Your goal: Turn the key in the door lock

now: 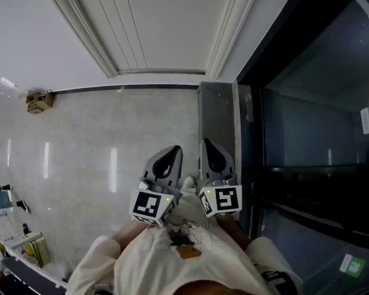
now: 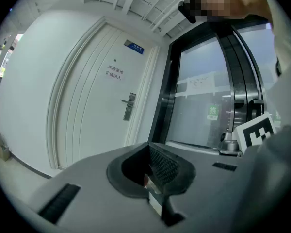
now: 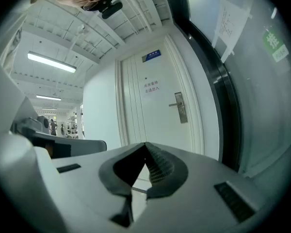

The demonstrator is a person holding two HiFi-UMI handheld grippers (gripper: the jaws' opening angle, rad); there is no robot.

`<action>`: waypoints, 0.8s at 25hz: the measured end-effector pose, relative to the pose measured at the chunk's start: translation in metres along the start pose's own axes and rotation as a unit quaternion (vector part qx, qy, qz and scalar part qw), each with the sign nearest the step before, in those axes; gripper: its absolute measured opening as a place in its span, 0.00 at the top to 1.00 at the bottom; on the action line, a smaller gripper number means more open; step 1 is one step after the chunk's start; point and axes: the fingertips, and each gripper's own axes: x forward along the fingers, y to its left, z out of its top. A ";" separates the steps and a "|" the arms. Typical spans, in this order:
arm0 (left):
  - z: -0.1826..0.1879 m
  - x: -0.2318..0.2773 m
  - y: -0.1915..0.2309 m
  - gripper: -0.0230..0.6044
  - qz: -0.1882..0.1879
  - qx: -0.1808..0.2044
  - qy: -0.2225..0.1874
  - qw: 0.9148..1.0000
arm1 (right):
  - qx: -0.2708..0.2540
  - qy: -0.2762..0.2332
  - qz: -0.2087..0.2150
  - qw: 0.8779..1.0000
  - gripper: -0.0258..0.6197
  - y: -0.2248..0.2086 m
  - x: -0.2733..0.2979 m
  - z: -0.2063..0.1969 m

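Still the approach step: the door lock [image 3: 181, 106] stands well apart, ahead. The right gripper [image 1: 210, 151] is closed and empty; the left gripper [image 1: 170, 157] pinches a small piece [image 2: 149, 181], probably the key. Next it must reach the keyhole

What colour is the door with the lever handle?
White door, best seen in the right gripper view.

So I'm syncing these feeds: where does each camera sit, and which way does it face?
Head view: on the person's head, facing steeply down at the floor; shows left tongs, right tongs, cream sleeves.
Left gripper view: on the left tongs, facing the door; right tongs' marker cube at right.
Right gripper view: on the right tongs, facing that door; left tongs at left.
Shared: both gripper views show the door handle.
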 end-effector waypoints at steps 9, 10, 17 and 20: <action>0.000 -0.006 -0.010 0.95 0.004 -0.004 0.003 1.000 | -0.001 0.011 -0.010 1.000 0.95 -0.006 -0.016 0.000; 0.000 -0.004 -0.013 0.95 0.005 -0.004 0.004 1.000 | 0.002 0.007 -0.012 1.000 0.95 -0.010 -0.017 0.002; -0.009 0.016 -0.026 0.95 0.015 -0.010 0.004 1.000 | 0.020 -0.014 -0.006 1.000 0.95 -0.044 -0.020 0.009; -0.019 0.031 -0.021 0.95 0.021 -0.019 0.011 1.000 | 0.020 -0.005 -0.008 1.000 0.95 -0.057 -0.009 0.001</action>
